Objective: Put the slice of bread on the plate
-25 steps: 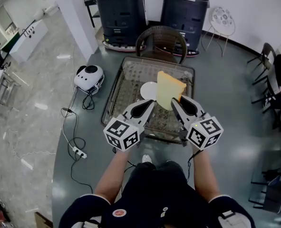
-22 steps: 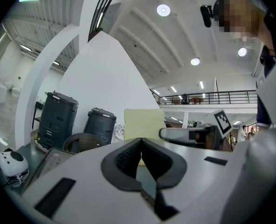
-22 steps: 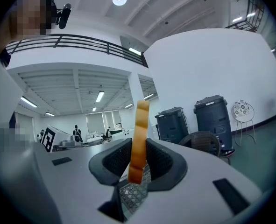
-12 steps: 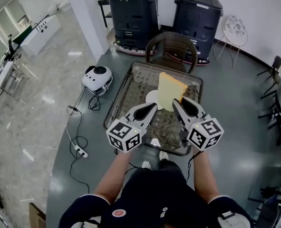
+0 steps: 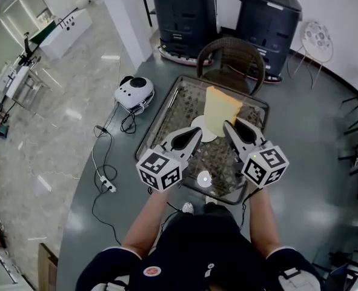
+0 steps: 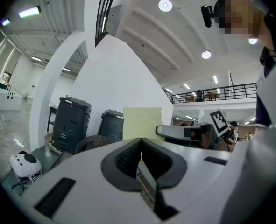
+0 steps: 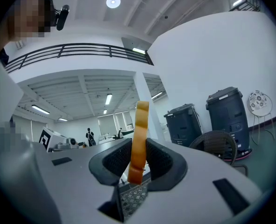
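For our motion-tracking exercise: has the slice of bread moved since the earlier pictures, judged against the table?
Yes. In the head view the slice of bread has travelled farther over the table, away from its near edge toward the wicker chair.

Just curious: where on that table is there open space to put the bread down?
The plate looks bare where visible. The table is free between plate and left rim, and toward the chair. Crowded near edge: left gripper, right gripper with the bread, a small white round thing.
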Motion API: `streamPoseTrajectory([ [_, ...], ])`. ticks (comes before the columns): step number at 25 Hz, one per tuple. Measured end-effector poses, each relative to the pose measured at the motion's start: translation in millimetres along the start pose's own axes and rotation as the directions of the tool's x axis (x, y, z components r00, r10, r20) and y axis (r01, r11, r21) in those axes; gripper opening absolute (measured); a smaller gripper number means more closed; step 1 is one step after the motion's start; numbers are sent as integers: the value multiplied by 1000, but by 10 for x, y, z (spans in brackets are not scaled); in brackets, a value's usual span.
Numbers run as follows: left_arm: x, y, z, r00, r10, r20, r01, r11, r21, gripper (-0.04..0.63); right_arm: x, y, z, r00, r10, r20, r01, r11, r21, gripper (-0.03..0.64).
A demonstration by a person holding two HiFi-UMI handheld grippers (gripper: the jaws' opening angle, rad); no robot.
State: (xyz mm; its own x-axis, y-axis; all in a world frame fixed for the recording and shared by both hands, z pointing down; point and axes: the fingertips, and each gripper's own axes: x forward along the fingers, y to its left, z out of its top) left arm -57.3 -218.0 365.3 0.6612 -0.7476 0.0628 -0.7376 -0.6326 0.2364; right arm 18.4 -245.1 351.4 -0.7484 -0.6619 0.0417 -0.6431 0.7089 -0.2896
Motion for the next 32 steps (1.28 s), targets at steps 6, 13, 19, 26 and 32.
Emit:
streamPoseTrajectory([
  [6, 59, 118, -177, 1000, 19, -24, -19, 1000, -16, 6, 55, -140, -169, 1000, -7, -26, 7, 1000, 23, 94],
  [13, 215, 271, -455, 998, 40, -46, -42, 998, -41, 6, 150, -424, -400, 996, -18, -82, 22, 999, 45, 94],
  [19, 280, 430, -774, 994, 72, -87, -75, 997, -35, 6, 344, -679, -836, 984, -25, -176, 41, 995, 87, 94],
  [26, 290, 666, -1142, 982, 111, -154, -122, 991, -58, 6, 650, -923, -1500, 954, -14, -301, 59, 988, 140, 94],
  [32, 343, 826, -1386, 971, 129, -201, -145, 987, -66, 6, 923, -1116, -2005, 922, 10, -386, 71, 978, 196, 94],
])
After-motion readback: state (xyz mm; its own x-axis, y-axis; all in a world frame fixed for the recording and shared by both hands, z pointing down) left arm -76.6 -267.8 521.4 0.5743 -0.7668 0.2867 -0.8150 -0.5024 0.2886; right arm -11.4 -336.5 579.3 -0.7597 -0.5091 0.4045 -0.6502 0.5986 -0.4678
